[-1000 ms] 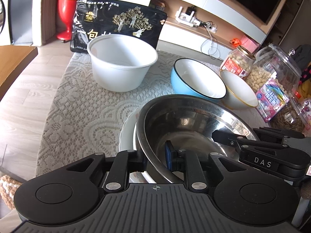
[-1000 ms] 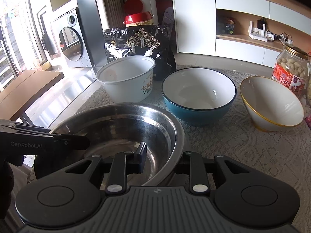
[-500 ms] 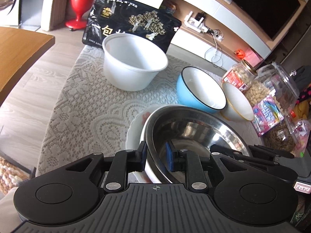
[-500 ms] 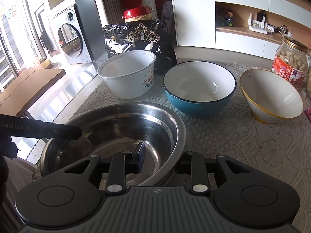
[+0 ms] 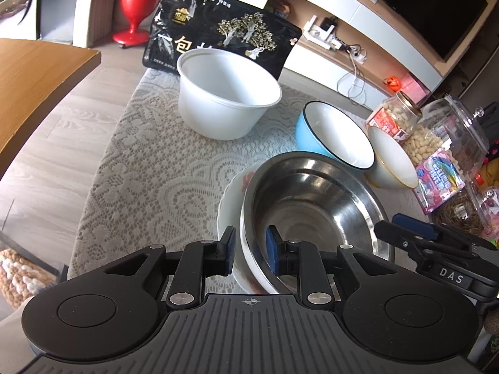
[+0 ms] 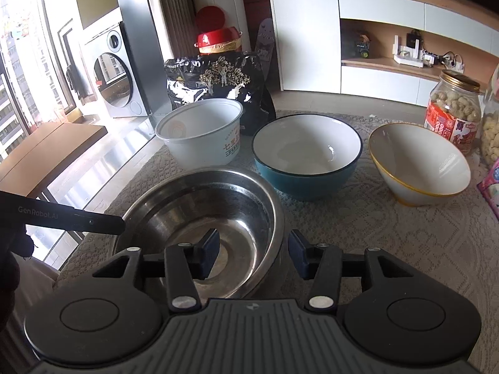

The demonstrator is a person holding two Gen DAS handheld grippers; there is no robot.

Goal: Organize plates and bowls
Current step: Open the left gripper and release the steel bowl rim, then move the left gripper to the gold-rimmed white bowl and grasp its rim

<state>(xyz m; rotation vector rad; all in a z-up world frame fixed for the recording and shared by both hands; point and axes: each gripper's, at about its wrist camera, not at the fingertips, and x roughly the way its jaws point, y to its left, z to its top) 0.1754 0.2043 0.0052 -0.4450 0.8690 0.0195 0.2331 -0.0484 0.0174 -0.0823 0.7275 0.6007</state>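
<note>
A steel bowl (image 5: pixel 312 205) sits on a white plate (image 5: pixel 232 193) on the lace cloth. My left gripper (image 5: pixel 249 249) straddles the near rim of the steel bowl with a gap on each side, so it is open. My right gripper (image 6: pixel 254 251) straddles the bowl's right rim (image 6: pixel 279 218), wide open and not touching. Behind stand a white plastic bowl (image 5: pixel 227 93), a blue bowl (image 5: pixel 336 137) and a gold-rimmed white bowl (image 5: pixel 393 159). The same bowls show in the right wrist view: white plastic (image 6: pixel 199 131), blue (image 6: pixel 307 152), gold-rimmed (image 6: pixel 419 162).
A black foil bag (image 5: pixel 218 34) stands behind the white plastic bowl. Jars of nuts (image 5: pixel 396 118) and snack packets (image 5: pixel 439 177) crowd the right side. A wooden table (image 5: pixel 37 78) lies left, across a gap of floor. The cloth's left edge (image 5: pixel 103 168) is near.
Both grippers have let go of the steel bowl's rim and opened. The bowl has come down onto the white plate. The left view has risen and pulled back.
</note>
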